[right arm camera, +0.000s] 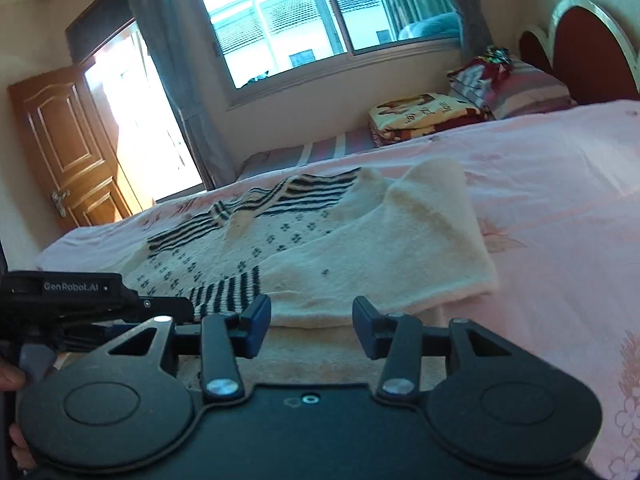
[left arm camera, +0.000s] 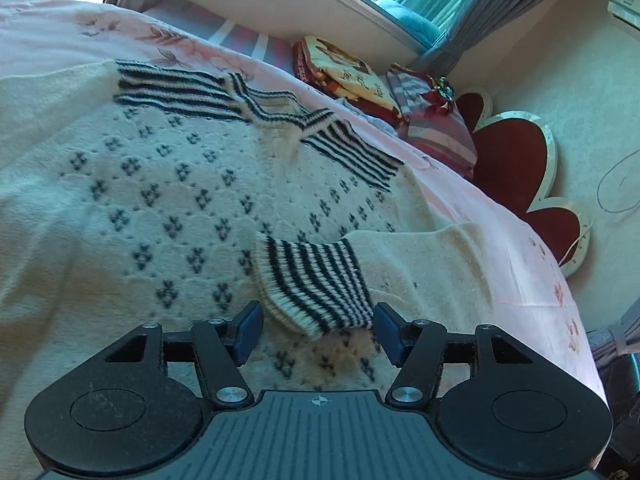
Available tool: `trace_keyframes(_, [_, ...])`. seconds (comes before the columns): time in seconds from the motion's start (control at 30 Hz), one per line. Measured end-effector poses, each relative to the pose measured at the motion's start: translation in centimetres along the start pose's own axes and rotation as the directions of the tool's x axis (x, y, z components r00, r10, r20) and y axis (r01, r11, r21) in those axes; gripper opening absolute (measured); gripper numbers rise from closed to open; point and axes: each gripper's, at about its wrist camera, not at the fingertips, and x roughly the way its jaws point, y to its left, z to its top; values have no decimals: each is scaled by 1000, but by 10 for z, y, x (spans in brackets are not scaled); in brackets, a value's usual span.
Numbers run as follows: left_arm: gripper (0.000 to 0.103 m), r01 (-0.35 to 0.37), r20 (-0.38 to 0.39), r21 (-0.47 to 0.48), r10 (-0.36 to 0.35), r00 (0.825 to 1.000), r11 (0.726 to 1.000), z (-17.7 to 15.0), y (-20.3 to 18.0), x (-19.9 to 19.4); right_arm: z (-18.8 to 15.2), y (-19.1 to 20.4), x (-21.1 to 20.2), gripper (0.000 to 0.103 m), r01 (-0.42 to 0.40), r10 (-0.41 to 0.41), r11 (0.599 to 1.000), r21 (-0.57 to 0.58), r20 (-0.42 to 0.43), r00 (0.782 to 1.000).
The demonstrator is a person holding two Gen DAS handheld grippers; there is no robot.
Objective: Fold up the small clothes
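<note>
A cream knitted sweater (left arm camera: 168,184) with a dark diamond pattern and black-striped collar lies flat on the pink bedsheet (left arm camera: 500,240). One sleeve is folded across its body, and the striped cuff (left arm camera: 316,280) lies between the open jaws of my left gripper (left arm camera: 318,330), not pinched. In the right wrist view the sweater (right arm camera: 340,248) shows with the folded sleeve on top. My right gripper (right arm camera: 312,328) is open and empty over the sweater's near edge. The left gripper's body (right arm camera: 80,300) shows at the left.
Folded blankets (left arm camera: 348,76) and striped pillows (left arm camera: 436,120) lie at the head of the bed by a red headboard (left arm camera: 516,164). A window (right arm camera: 304,12) with curtains and a wooden door (right arm camera: 68,148) stand beyond the bed.
</note>
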Motion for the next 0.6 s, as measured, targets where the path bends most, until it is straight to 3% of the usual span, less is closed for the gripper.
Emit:
trace_keyframes(0.07, [55, 2, 9, 11, -2, 1000, 1000, 5, -6, 10, 2, -10, -4, 46, -7, 7, 998, 56, 5, 1000])
trace_keyframes(0.1, [9, -17, 17, 30, 17, 1000, 999, 6, -9, 13, 2, -15, -5, 46, -14, 13, 996, 88, 6, 1000])
trace_keyframes(0.13, [6, -41, 22, 48, 40, 999, 998, 8, -11, 14, 3, -20, -6, 46, -23, 23, 991, 129, 6, 1000])
trace_keyframes(0.3, [5, -121, 172, 125, 98, 980, 985, 19, -9, -31, 6, -49, -9, 48, -53, 50, 953, 298, 18, 999])
trace_keyframes(0.6, [5, -197, 184, 65, 183, 966, 978, 26, 37, -54, 4, -70, 17, 48, -133, 143, 871, 473, 15, 990])
